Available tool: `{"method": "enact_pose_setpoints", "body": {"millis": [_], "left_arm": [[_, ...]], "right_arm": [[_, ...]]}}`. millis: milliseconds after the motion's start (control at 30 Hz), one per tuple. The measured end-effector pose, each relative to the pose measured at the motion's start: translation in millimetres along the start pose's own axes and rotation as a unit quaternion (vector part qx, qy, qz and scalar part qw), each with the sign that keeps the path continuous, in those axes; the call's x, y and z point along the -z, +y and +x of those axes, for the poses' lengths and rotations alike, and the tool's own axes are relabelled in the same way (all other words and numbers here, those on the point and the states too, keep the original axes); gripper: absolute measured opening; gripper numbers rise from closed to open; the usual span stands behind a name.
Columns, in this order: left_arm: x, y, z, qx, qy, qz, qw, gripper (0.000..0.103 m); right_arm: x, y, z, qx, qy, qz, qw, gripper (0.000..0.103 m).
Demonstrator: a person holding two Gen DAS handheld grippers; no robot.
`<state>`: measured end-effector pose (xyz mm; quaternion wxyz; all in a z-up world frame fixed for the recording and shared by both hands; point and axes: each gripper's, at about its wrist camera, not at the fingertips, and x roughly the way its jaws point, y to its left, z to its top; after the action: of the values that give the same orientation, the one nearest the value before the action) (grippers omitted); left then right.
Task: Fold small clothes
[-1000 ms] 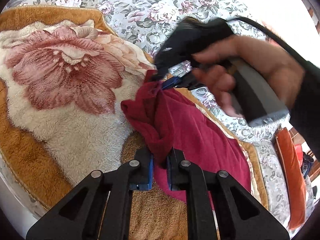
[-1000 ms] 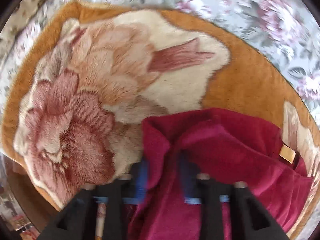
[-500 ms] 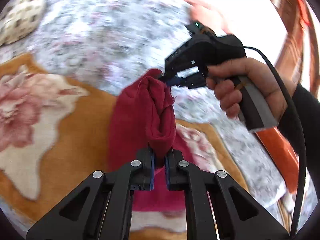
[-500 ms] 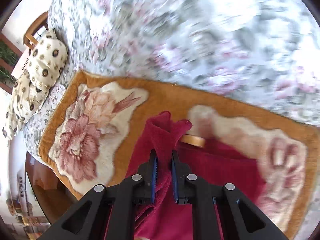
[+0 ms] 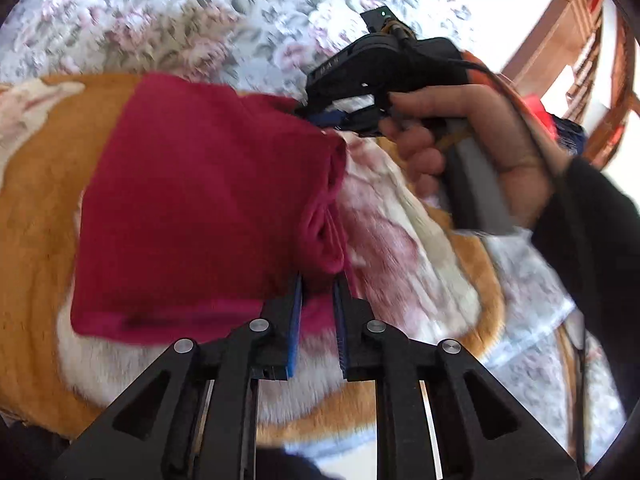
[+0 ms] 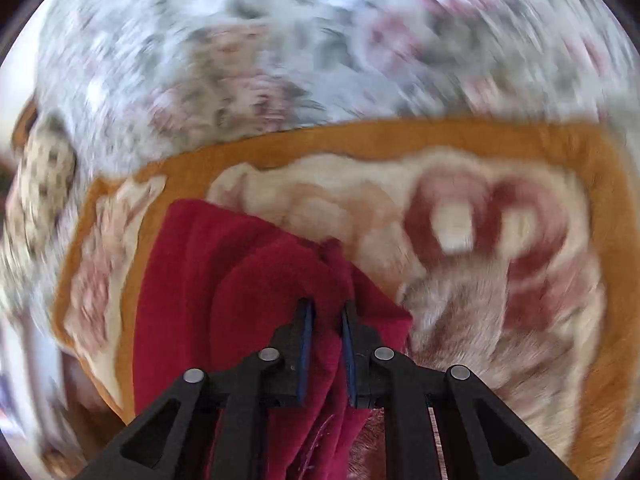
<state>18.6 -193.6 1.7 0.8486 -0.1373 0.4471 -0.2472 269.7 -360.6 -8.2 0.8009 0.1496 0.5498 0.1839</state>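
Garment (image 5: 200,208), dark red, pinched at two corners. Left gripper (image 5: 318,280): jaws have just been opening a little, red cloth between the blue pads, tips touching its near right corner; whether they still press it, hard to tell. Right gripper (image 5: 320,114), seen from the left wrist view: clenched on the far right corner of the garment, black body, held by a hand (image 5: 460,132) with a dark sleeve (image 5: 592,240). From its own view the right gripper (image 6: 328,308) has a bunched fold of red cloth between the pads.

Garment lies folded over, a doubled edge along its right side, spread flat to the left. It rests on a blanket (image 5: 36,216), orange with cream and pink flowers. Blanket sits on a bed with a grey floral cover (image 5: 192,20). Spotted pillow (image 6: 40,176) at far left in the right wrist view. Wooden rails (image 5: 576,40) at upper right. Right wrist view heavily blurred
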Motion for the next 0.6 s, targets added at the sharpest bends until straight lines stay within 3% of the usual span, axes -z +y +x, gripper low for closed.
{"method": "enact_pose_setpoints", "body": {"millis": [67,167,267,333,367,433,467,533,600], "left_arm": [[4.1,3.5,-14.9,0.021,0.018,0.003,0.9996,0.012],[3.0,10.4,-52.5,0.015,-0.013,0.021,0.9996,0.012],[-11.9,29.4,-76.6,-0.014,-0.061,0.021,0.9978,0.014],[-22.5,43.7,-65.1,-0.028,-0.057,0.007,0.9980,0.014],[-26.7,48.1,-54.4,-0.024,-0.046,0.000,0.9986,0.014],[-28.3,54.0,-25.7,-0.012,-0.006,-0.015,0.9998,0.014],[-23.3,56.9,-6.4,-0.017,0.022,-0.022,0.9994,0.014],[-9.3,60.0,11.3,-0.019,0.054,-0.025,0.9981,0.014],[-6.6,54.1,10.9,-0.024,0.051,-0.010,0.9984,0.014]], "right_arm": [[5.9,-9.3,-9.7,-0.008,-0.024,0.032,0.999,0.014],[18.1,1.8,-46.9,0.017,-0.076,0.002,0.997,0.014],[47.4,35.0,-90.2,0.008,-0.137,-0.105,0.985,0.015],[79.5,66.1,-108.3,-0.019,-0.174,-0.209,0.962,0.018],[94.0,76.9,-109.7,-0.028,-0.179,-0.251,0.951,0.024],[118.7,97.1,-98.6,-0.019,-0.173,-0.331,0.928,0.027],[124.3,100.3,-87.1,-0.004,-0.159,-0.349,0.924,0.027],[129.9,90.1,-55.8,0.023,-0.115,-0.340,0.933,0.028],[136.1,71.5,-30.4,0.042,-0.082,-0.329,0.940,0.028]]}}
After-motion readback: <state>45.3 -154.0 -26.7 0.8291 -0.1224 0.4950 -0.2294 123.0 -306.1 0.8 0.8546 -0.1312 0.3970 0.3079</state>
